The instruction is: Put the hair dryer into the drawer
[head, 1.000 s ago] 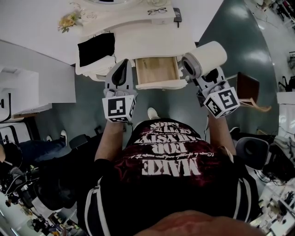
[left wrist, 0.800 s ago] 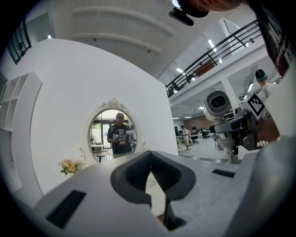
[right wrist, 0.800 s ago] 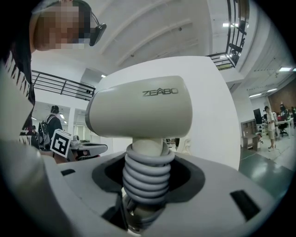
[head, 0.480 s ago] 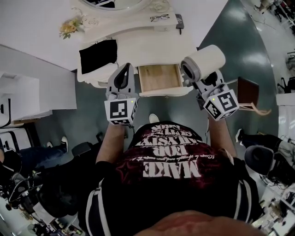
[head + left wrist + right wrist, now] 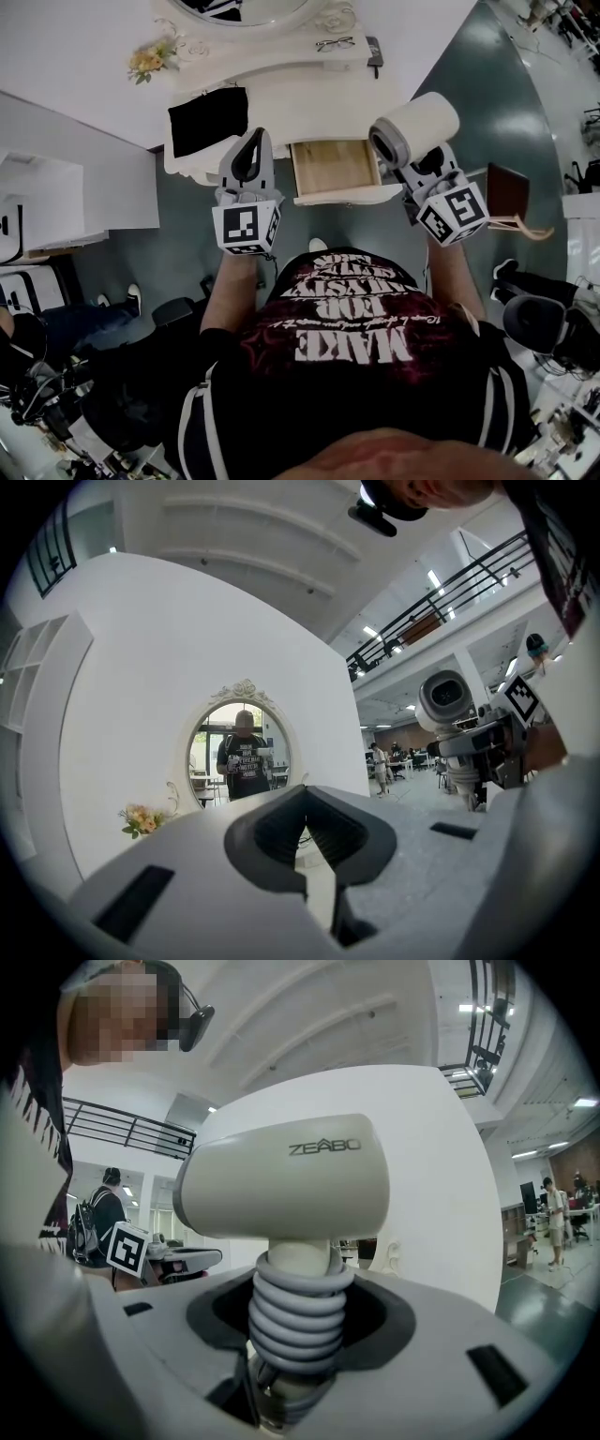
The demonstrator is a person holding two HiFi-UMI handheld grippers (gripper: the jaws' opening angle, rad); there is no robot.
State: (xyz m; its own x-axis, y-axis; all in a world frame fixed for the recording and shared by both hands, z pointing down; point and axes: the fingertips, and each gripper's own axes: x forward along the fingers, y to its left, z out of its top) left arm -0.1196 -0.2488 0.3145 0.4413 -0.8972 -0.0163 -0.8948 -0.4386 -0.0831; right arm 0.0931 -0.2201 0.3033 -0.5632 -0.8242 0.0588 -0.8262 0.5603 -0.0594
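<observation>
A cream hair dryer [image 5: 419, 124] stands upright in my right gripper [image 5: 413, 167], which is shut on its handle; a grey cord is coiled round that handle [image 5: 296, 1314]. In the right gripper view the dryer's barrel [image 5: 283, 1177] fills the middle above the right gripper [image 5: 298, 1340]. The wooden drawer [image 5: 335, 168] of the white vanity [image 5: 309, 89] is pulled open, between both grippers and just left of the dryer. My left gripper [image 5: 251, 142] is at the drawer's left, over the vanity's front edge. In the left gripper view the left gripper [image 5: 305, 834] is shut with nothing in it.
A black cloth [image 5: 208, 119] lies on the vanity's left part. Glasses [image 5: 335, 43], a dark phone [image 5: 375, 52], flowers [image 5: 150, 60] and an oval mirror [image 5: 242, 744] are at its back. A brown chair [image 5: 507, 192] stands at the right, white shelving [image 5: 66, 187] at the left.
Both grippers have drawn a little closer to the vanity, and the open drawer now lies nearer between them. The dryer stays held the same way.
</observation>
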